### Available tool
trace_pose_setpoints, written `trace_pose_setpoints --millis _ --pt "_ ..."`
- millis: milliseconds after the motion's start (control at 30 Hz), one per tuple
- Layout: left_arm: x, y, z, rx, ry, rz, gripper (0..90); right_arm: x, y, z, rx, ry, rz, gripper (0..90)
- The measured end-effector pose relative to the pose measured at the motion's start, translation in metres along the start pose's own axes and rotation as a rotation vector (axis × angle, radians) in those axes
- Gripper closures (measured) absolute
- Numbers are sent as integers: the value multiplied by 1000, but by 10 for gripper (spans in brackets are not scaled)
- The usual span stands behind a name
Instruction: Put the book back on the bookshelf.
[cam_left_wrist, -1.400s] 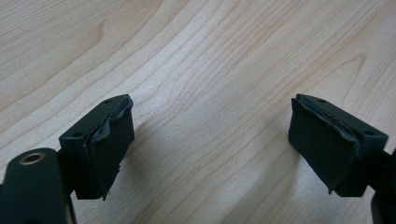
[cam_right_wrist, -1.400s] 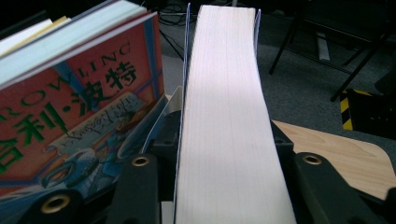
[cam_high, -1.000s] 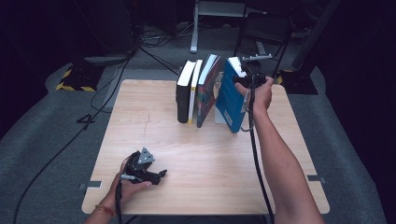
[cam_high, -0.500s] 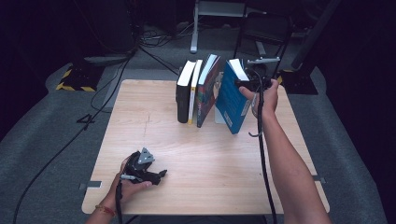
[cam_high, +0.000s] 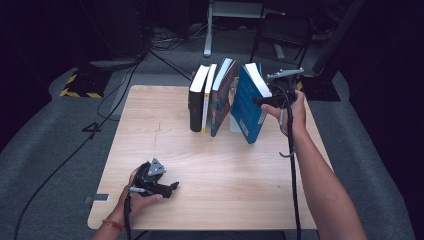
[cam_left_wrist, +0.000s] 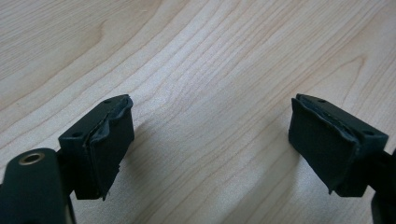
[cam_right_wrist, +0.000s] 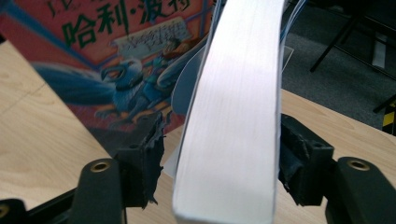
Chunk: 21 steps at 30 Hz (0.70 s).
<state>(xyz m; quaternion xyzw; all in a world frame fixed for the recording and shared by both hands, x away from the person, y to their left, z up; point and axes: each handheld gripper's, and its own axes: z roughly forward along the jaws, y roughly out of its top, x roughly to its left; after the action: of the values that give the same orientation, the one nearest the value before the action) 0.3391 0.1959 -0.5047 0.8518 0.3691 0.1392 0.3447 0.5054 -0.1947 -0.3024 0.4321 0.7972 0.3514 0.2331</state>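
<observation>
Several books stand in a row at the table's far middle. The rightmost, a blue book (cam_high: 250, 107), leans apart from the red illustrated book (cam_high: 222, 97) beside it. My right gripper (cam_high: 262, 100) straddles the blue book's upper edge. In the right gripper view the white page block (cam_right_wrist: 238, 102) lies between the jaws; one pad (cam_right_wrist: 147, 158) stands clear of it, and the jaws have just been opening. The red cover (cam_right_wrist: 107, 56) shows behind. Near the front left, my left gripper (cam_high: 172, 187) rests open on the bare wood, nothing between its pads (cam_left_wrist: 112, 144).
A black book (cam_high: 196, 100) and a thin white one (cam_high: 207, 95) stand left of the red book. The wooden table (cam_high: 225, 175) is bare wood in its front half. Cables, a chair and stands sit on the grey floor beyond the far edge.
The right hand has moved to the right, and the blue book's top has tilted away from the red book with it. The left hand has stayed in place.
</observation>
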Motion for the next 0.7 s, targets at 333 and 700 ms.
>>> trace_pose_setpoints --millis 333,700 --pt "0 0 0 0 0 0 144 -6 -15 -10 -23 14 -49 283" --pt "0 0 0 0 1 0 144 -6 -36 -18 -34 48 -159 235"
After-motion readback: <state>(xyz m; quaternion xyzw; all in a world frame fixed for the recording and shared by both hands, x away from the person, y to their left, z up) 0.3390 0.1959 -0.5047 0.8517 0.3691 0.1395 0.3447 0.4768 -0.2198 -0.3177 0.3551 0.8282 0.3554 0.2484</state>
